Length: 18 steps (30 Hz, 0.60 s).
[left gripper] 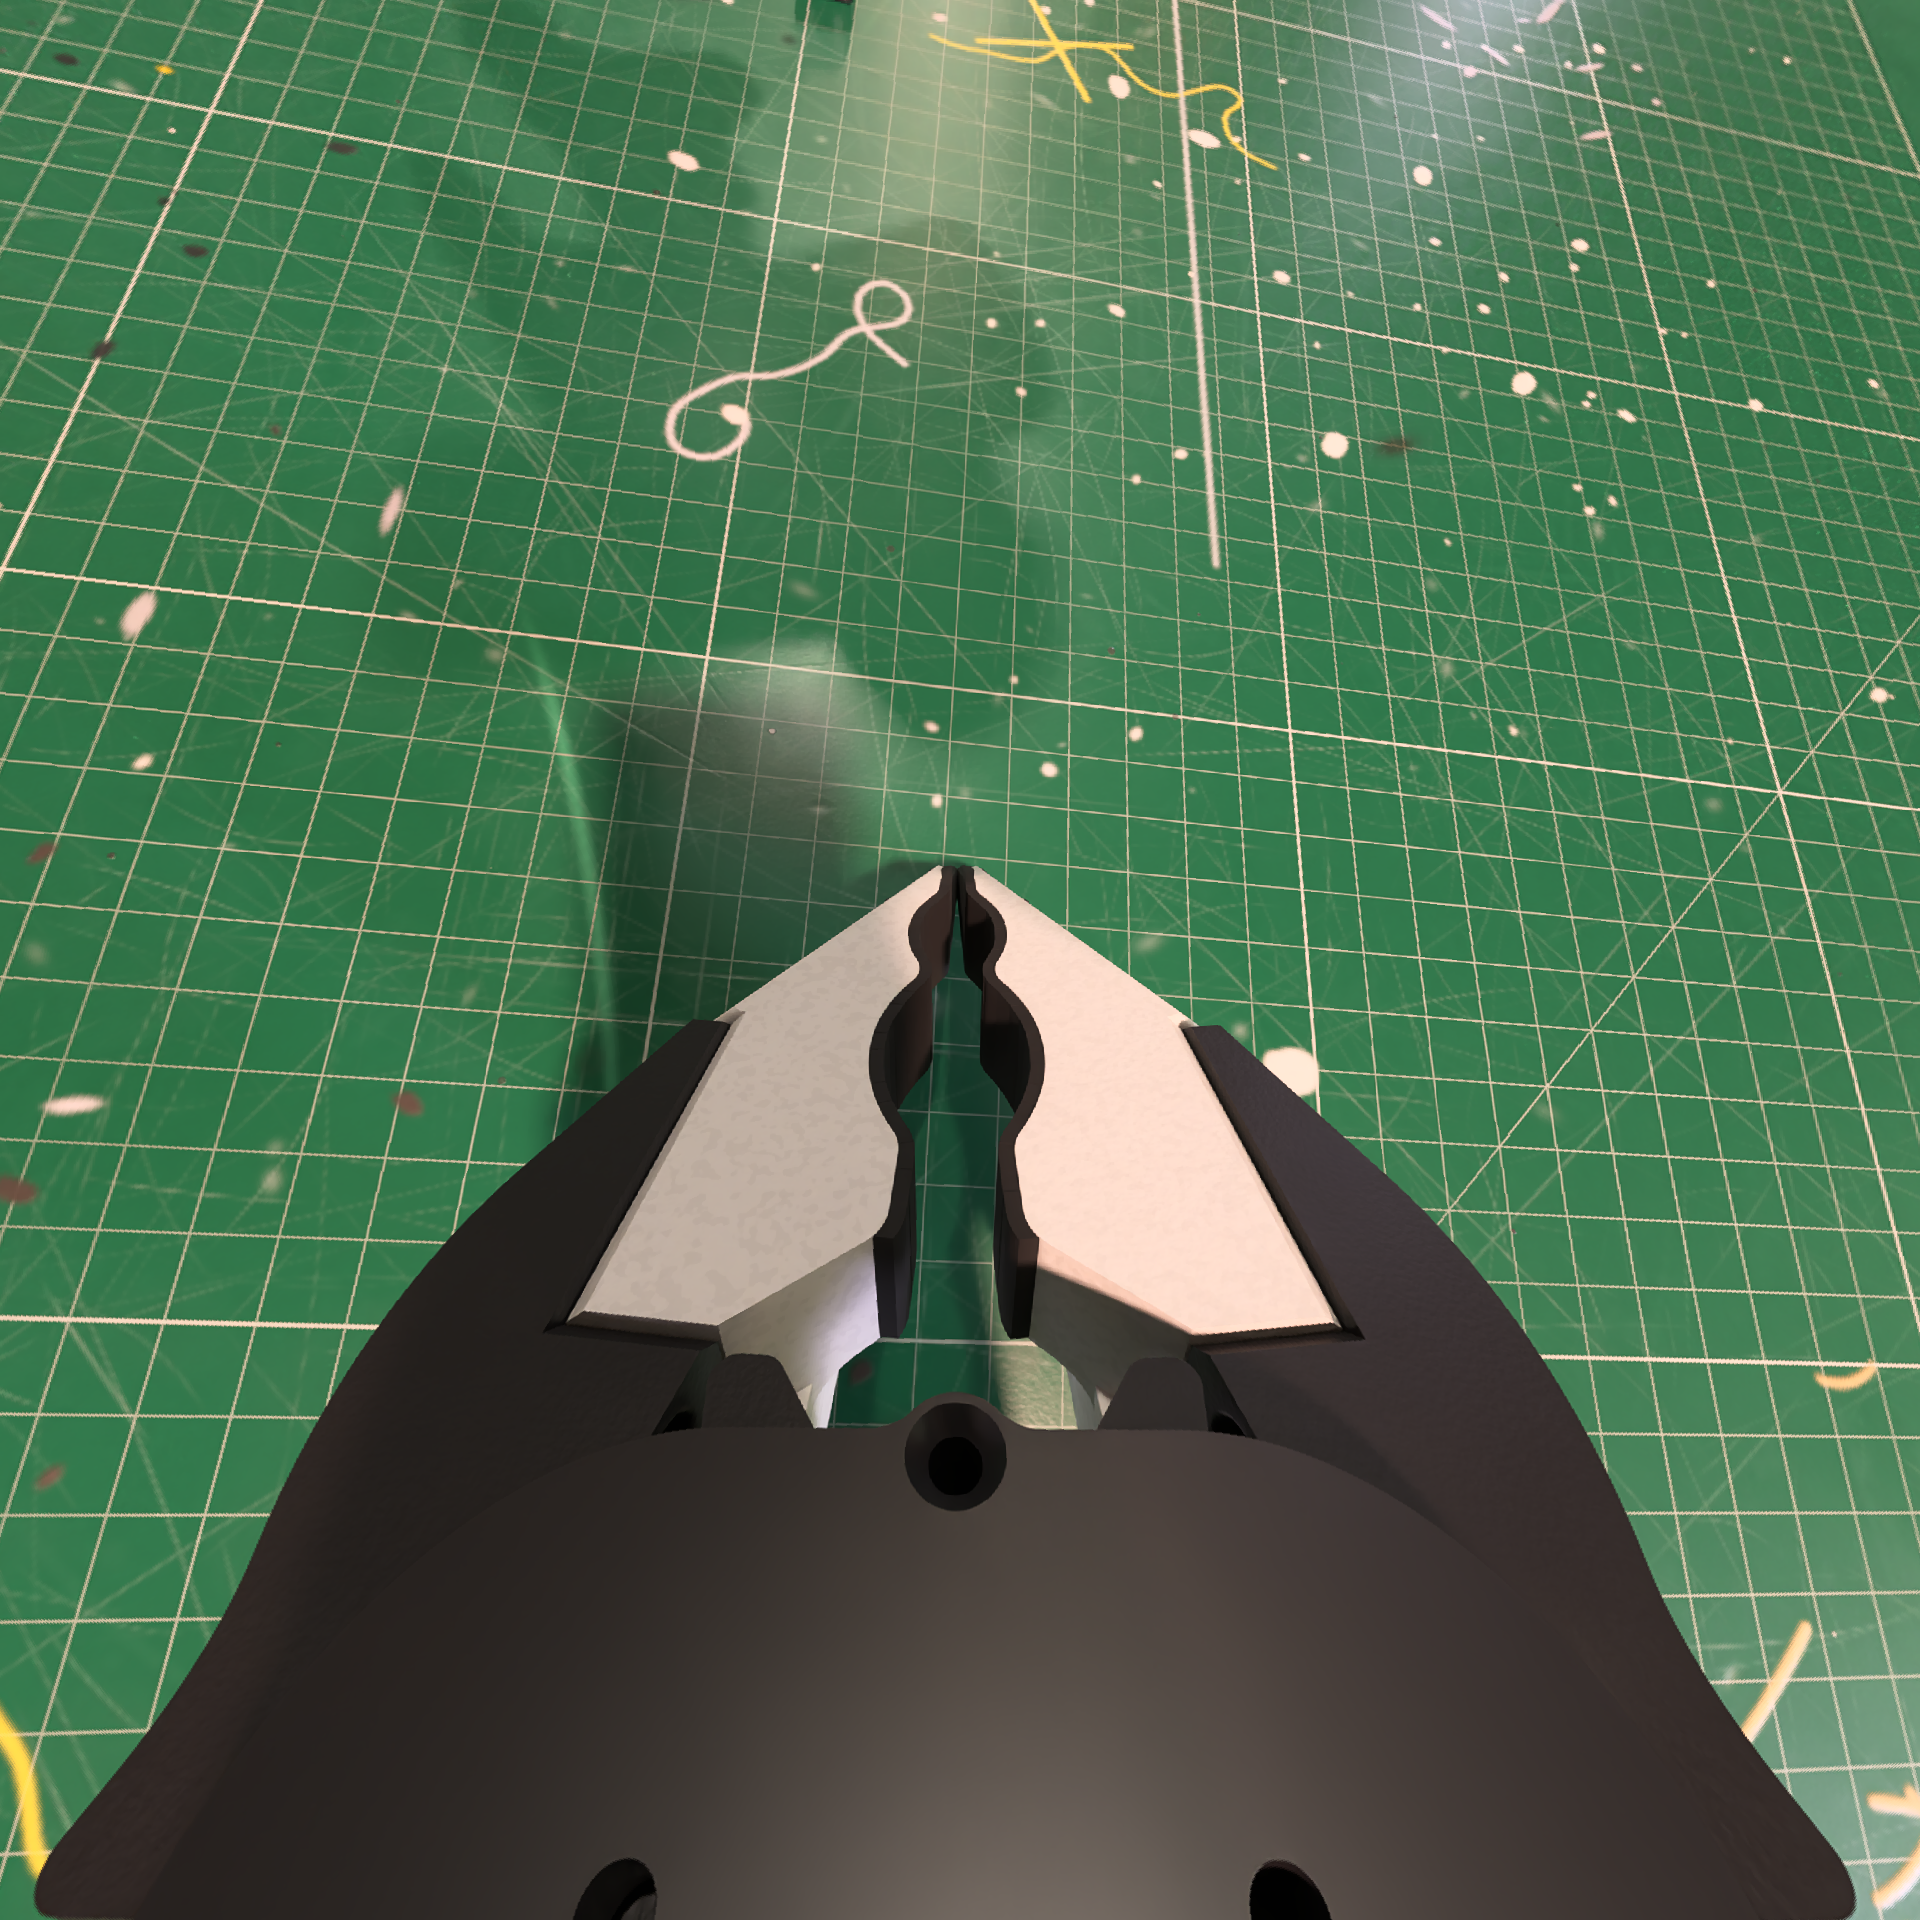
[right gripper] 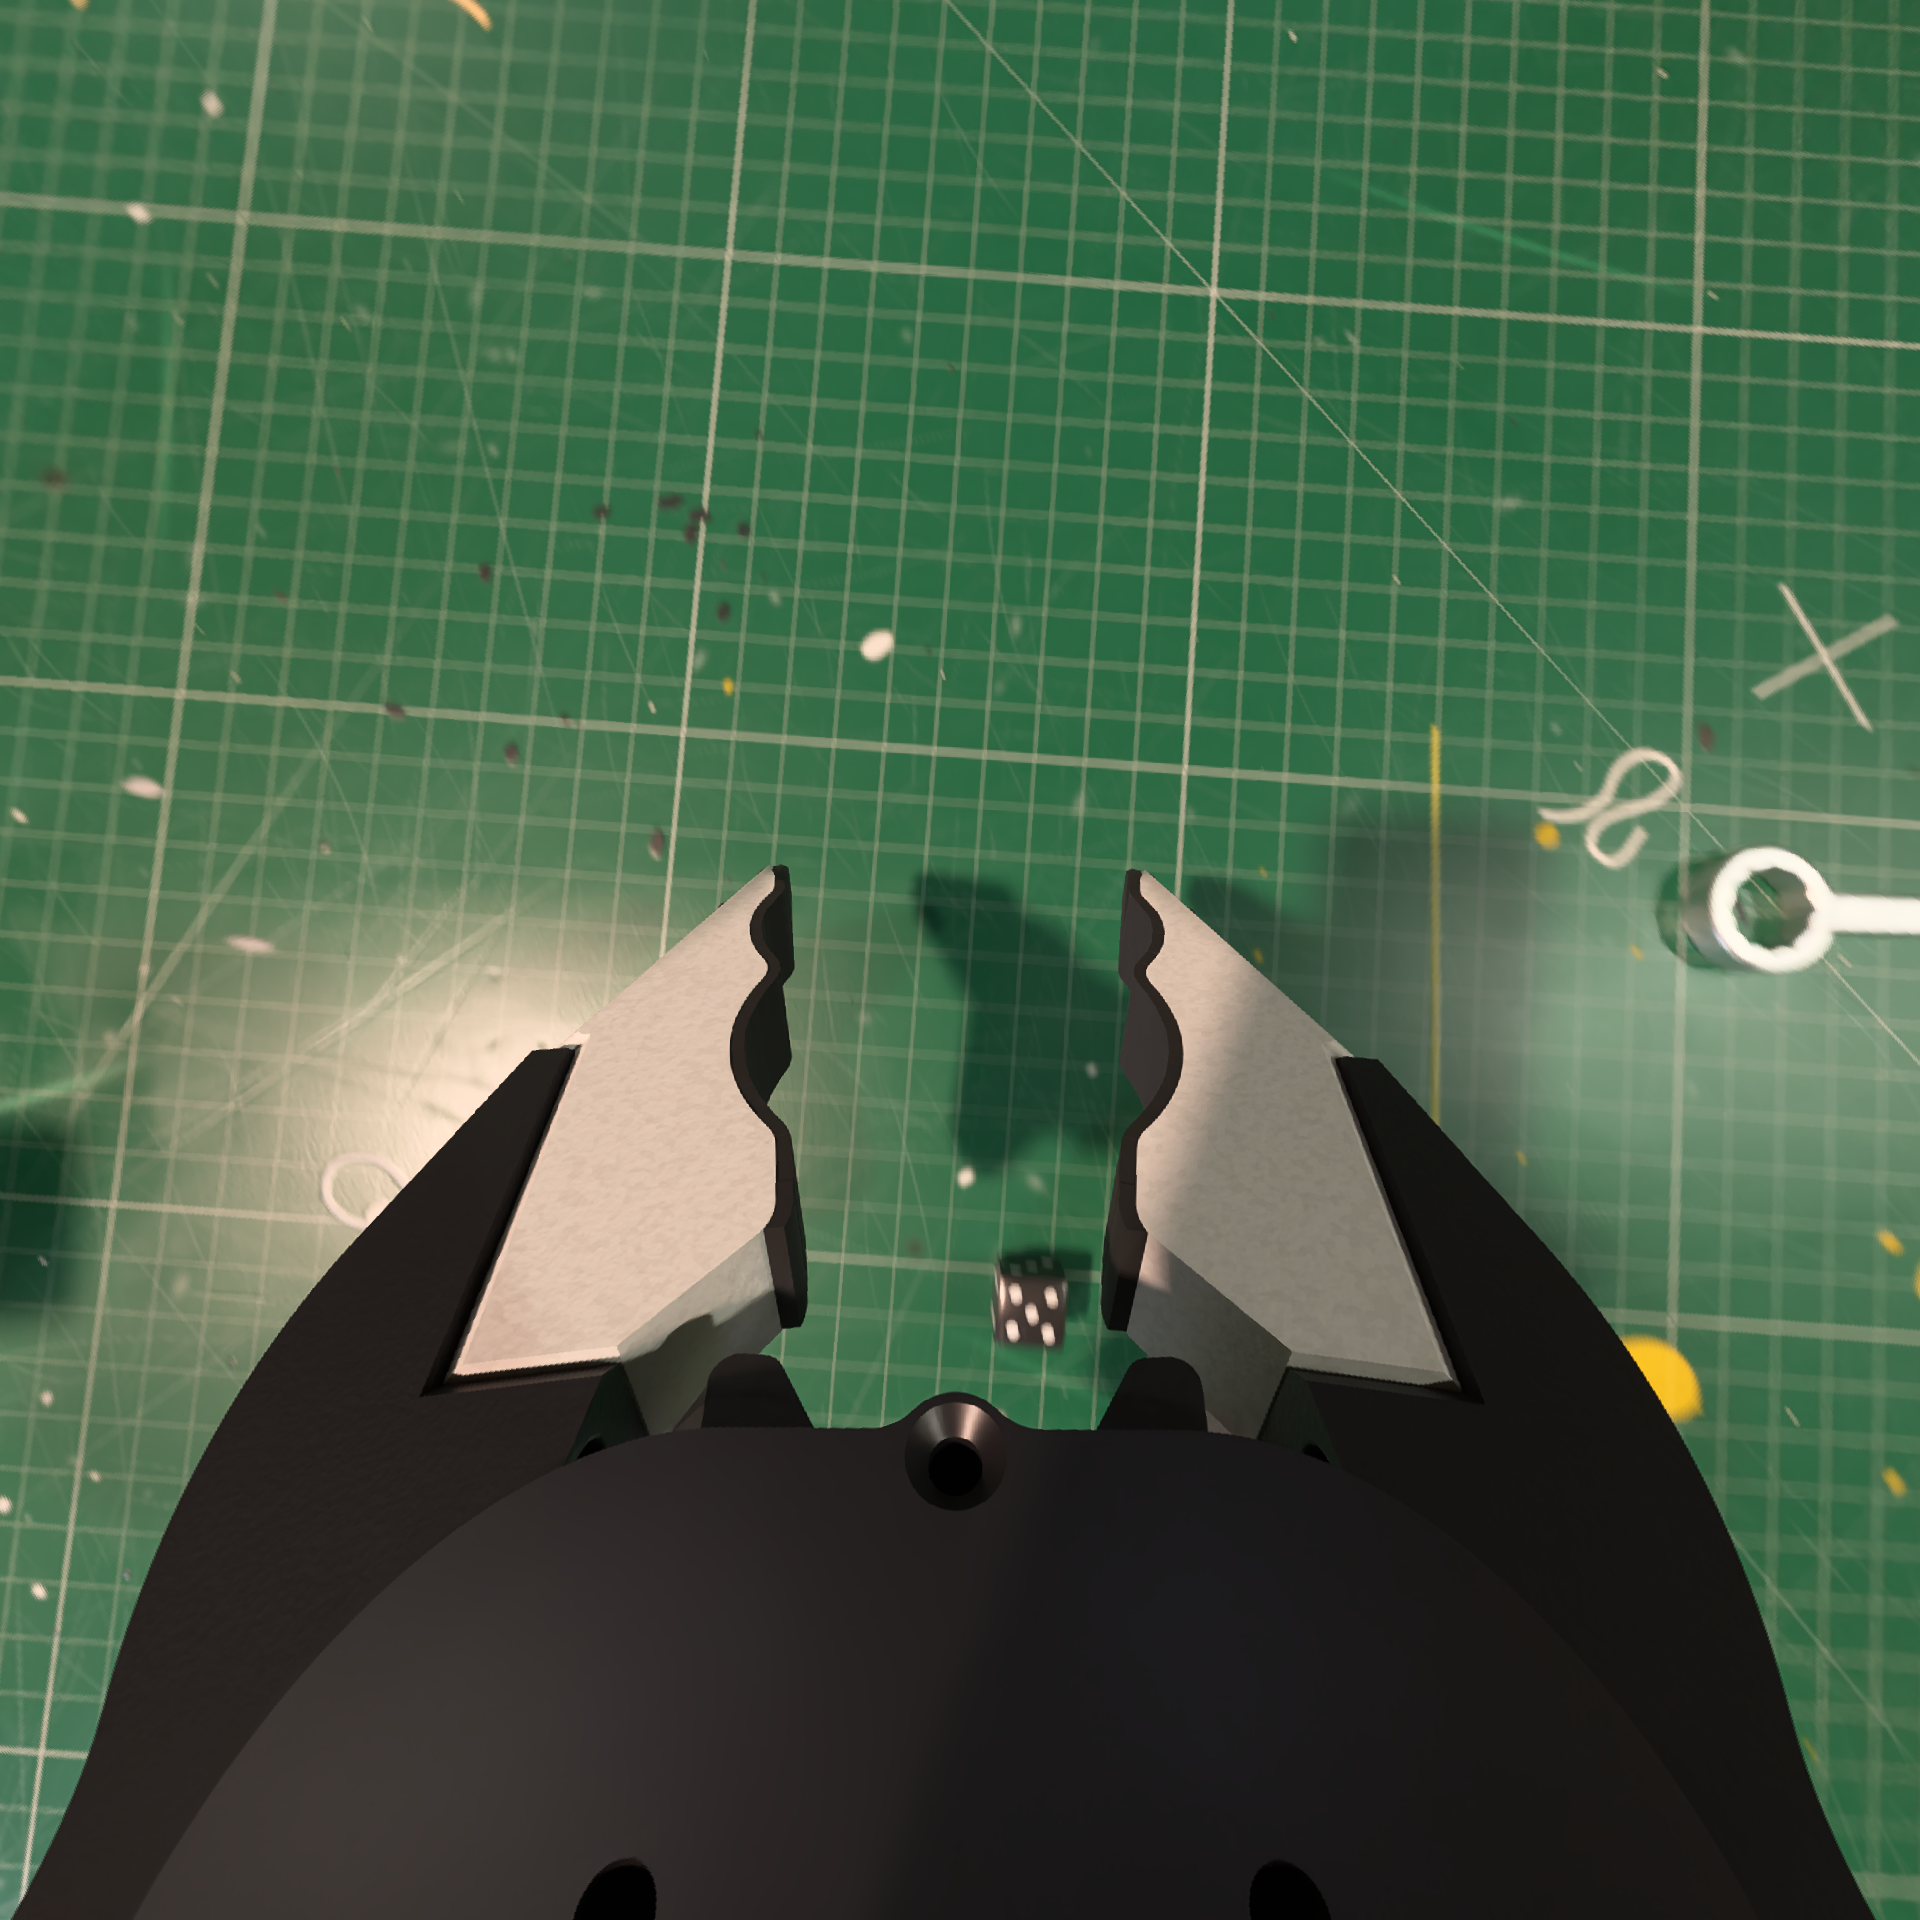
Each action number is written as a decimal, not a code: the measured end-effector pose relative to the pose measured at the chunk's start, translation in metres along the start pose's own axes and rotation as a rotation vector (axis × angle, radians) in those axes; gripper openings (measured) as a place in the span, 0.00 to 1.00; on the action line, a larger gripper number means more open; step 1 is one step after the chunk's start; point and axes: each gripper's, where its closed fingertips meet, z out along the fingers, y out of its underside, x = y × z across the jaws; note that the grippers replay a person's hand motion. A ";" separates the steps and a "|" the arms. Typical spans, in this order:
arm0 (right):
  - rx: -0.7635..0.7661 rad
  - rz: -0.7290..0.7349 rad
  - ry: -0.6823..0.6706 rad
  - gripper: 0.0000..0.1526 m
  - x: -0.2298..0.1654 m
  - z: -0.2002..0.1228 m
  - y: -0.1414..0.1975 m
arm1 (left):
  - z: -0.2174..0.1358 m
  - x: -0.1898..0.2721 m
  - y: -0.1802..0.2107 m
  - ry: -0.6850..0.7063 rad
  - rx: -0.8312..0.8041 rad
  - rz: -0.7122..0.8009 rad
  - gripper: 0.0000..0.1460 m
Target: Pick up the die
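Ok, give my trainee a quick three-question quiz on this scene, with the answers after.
1. True or false: the left gripper is shut and holds nothing.
2. Where does the die lie? A) clamped in the right gripper B) on the mat, seen between its fingers near their base C) inside the socket
3. What tool lies on the mat, right of the right gripper?

Key: 1 true; 2 B; 3 a white ring wrench, its ring over the socket.

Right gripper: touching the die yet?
Apart. The right wrist view shows the right gripper open, with the die lying on the green mat between the fingers near their base, mat visible on both sides of it.
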 end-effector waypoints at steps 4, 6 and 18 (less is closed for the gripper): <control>-0.024 -0.046 0.106 0.41 0.008 -0.020 0.027 | 0.000 0.000 0.000 -0.002 0.000 0.003 0.00; -0.054 -0.074 0.173 0.40 0.013 -0.026 0.044 | 0.000 0.000 0.000 -0.003 0.000 0.003 0.00; -0.078 -0.087 0.301 0.28 0.025 -0.024 0.097 | -0.001 0.000 0.000 -0.005 0.001 0.000 0.00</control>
